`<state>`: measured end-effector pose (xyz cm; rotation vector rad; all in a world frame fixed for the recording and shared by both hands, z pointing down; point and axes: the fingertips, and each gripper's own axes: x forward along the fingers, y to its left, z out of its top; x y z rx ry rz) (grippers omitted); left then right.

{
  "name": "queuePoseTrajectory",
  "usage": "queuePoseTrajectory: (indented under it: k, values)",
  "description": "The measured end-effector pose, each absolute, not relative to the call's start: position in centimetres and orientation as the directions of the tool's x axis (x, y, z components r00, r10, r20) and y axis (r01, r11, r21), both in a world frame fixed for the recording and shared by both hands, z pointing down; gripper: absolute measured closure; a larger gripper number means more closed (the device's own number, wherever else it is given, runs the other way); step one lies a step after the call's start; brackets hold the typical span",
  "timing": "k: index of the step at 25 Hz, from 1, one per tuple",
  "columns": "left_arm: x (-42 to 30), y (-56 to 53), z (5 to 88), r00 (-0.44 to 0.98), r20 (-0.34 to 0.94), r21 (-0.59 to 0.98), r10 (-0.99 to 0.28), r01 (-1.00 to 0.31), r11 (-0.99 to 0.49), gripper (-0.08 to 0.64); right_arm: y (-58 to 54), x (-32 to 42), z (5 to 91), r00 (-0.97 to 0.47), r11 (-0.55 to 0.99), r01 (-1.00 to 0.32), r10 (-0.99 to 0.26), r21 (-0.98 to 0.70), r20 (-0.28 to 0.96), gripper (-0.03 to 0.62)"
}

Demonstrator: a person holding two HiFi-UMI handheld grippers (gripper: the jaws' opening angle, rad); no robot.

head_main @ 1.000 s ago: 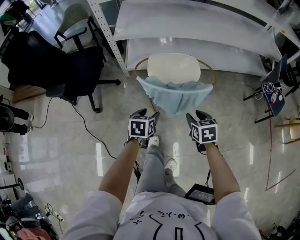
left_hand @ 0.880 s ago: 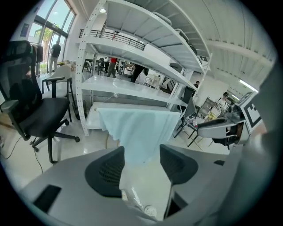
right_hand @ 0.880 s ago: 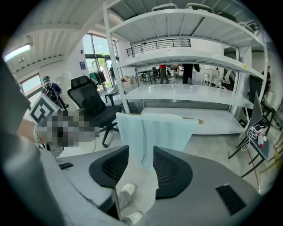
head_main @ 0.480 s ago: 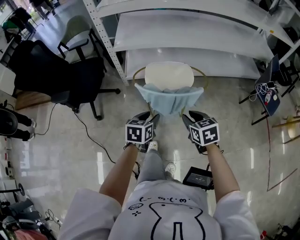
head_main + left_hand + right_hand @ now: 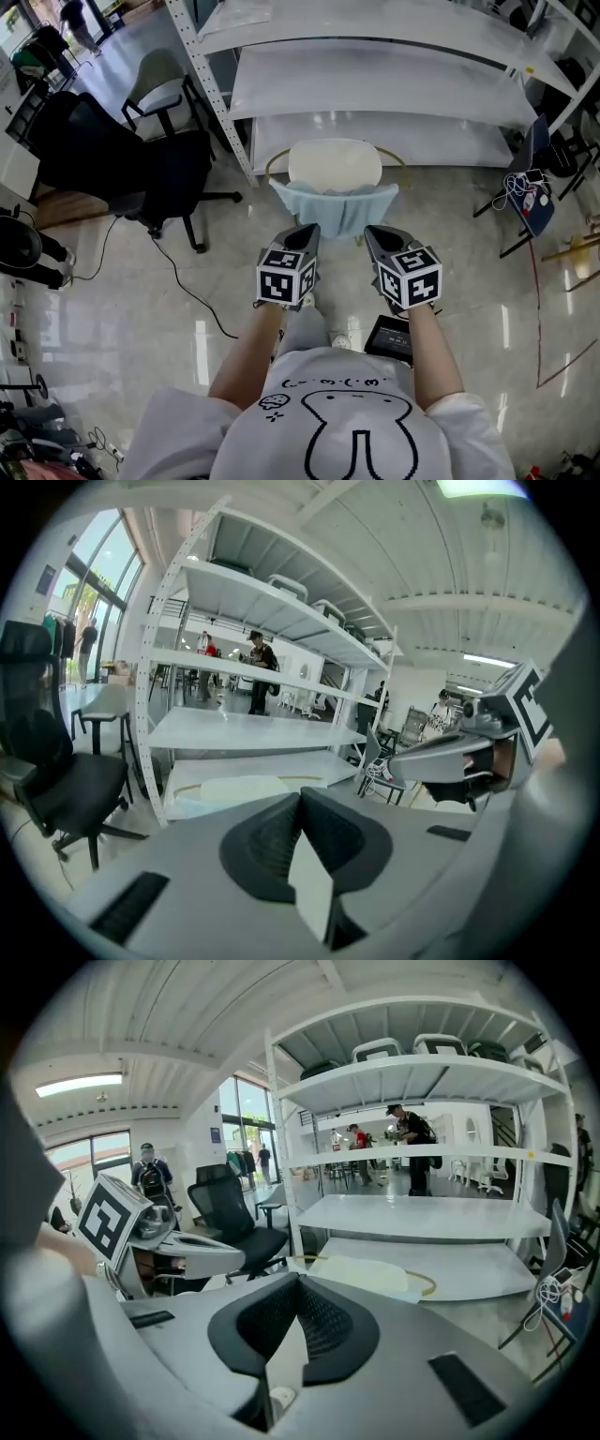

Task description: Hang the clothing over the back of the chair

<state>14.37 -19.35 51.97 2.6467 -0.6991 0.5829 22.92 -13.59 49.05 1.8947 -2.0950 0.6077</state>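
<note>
The chair point(image 5: 334, 165) stands just ahead of the left tongs point(image 5: 308, 231) and right tongs point(image 5: 373, 232), the clothing point(image 5: 335, 206) hanging on its near side. Shelving point(image 5: 375, 82) lies behind it, an office chair point(image 5: 159, 173) well to the left.

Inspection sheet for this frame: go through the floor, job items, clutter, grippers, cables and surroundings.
Surface: glossy pale floor.
Job's things: light blue clothing draped over the back of the cream chair.
Clutter: black device by the person's feet.
Grippers: left gripper and right gripper short of the chair, jaws just closed, nothing between them.
Cables: black cable across the floor; cable bundle on the right-hand stand.
Surroundings: white shelving rack, black office chair.
</note>
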Motion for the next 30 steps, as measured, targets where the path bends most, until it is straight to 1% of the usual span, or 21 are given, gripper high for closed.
queuePoseTrajectory:
  k: [4, 9, 13, 18, 22, 30]
  values:
    - [15.0, -18.7, 48.6, 0.828, 0.389, 0.166, -0.403, -0.493, -0.854, 0.535, -13.1, 22.1, 45.8, -0.096, 0.072, -0.994, -0.918, -0.078, 0.385, 0.603]
    - [15.7, -17.4, 44.0, 0.867, 0.263, 0.107, -0.424, -0.463, -0.88, 0.535, -12.4, 21.2, 41.6, -0.061, 0.078, -0.996, -0.958, 0.047, 0.281, 0.604]
    - [16.6, -16.5, 41.1, 0.887, 0.183, 0.064, -0.424, -0.441, -0.895, 0.535, -11.7, 20.9, 39.1, -0.051, 0.07, -0.994, -0.978, 0.086, 0.205, 0.604]
    - [17.5, -14.7, 38.6, 0.905, 0.126, 0.003, -0.406, -0.409, -0.912, 0.535, -10.7, 20.4, 36.7, -0.058, 0.07, -0.993, -0.991, 0.098, 0.122, 0.604]
    - [17.9, -13.6, 37.0, 0.914, 0.086, -0.046, -0.396, -0.393, -0.918, 0.535, -10.2, 20.2, 35.0, -0.032, 0.039, -0.988, -0.998, 0.15, 0.05, 0.604]
    - [17.9, -12.6, 34.5, 0.914, 0.028, -0.075, -0.405, -0.402, -0.913, 0.535, -9.5, 19.7, 33.4, -0.046, 0.049, -0.989, -0.999, 0.143, 0.024, 0.604]
